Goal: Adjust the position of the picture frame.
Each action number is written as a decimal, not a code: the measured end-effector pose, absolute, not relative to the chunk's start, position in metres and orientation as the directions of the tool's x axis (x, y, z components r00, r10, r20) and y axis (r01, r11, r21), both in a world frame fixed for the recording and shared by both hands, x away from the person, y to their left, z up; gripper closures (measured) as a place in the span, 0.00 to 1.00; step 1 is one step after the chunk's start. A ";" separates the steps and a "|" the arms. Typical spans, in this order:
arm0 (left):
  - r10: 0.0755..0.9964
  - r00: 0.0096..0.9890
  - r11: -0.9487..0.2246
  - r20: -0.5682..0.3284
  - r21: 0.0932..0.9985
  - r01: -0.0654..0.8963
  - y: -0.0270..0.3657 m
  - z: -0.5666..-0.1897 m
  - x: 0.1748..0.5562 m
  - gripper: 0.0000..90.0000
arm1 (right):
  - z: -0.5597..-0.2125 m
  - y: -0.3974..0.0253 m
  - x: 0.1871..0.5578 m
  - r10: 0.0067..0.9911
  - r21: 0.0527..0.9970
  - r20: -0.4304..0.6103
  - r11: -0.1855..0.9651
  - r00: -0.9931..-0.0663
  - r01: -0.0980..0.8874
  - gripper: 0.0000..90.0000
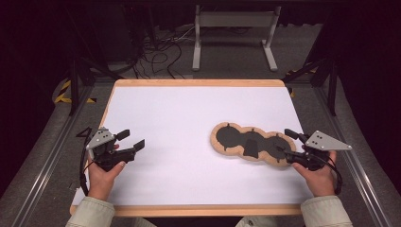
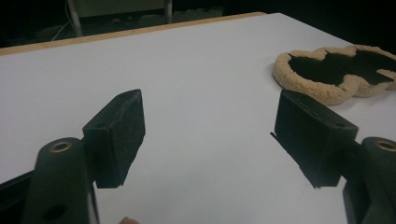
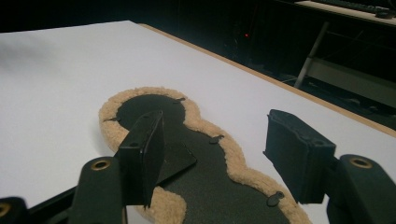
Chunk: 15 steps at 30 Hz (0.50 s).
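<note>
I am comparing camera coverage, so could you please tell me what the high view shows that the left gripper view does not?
High view alone: the person's hands, the left hand-held gripper from above, the right hand-held gripper at the fleece-edged pad, and a metal stand behind the table.

Left gripper view alone: the inner faces of its own open jaws, close up.

Both: the white table and the pad.

Tan-fleeced black pad (image 1: 250,144), white table (image 1: 179,123)
</note>
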<state>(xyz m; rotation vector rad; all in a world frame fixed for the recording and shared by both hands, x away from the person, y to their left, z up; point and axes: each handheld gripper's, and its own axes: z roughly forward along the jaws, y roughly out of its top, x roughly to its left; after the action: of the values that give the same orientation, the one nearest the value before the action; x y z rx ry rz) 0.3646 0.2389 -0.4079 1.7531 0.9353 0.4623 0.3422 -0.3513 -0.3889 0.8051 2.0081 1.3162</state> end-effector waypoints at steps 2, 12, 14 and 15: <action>0.772 0.622 -0.145 -0.130 0.917 0.372 0.238 -0.408 0.365 0.28 | -0.389 -0.352 0.341 0.757 0.931 -0.156 0.327 -0.634 0.161 0.42; 0.772 0.623 -0.150 -0.127 0.916 0.373 0.236 -0.408 0.367 0.28 | -0.389 -0.354 0.340 0.765 0.930 -0.163 0.329 -0.623 0.161 0.42; 0.771 0.623 -0.145 -0.131 0.916 0.373 0.235 -0.408 0.368 0.28 | -0.388 -0.355 0.339 0.766 0.933 -0.162 0.324 -0.622 0.156 0.42; 0.770 0.625 -0.148 -0.128 0.918 0.369 0.235 -0.407 0.368 0.28 | -0.388 -0.355 0.339 0.766 0.933 -0.164 0.326 -0.621 0.155 0.42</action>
<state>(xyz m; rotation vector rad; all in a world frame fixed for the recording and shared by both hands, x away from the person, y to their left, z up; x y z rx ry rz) 0.3679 0.2353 -0.4075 1.7539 0.9297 0.4567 0.3389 -0.3551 -0.3883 0.8081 1.9895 1.3035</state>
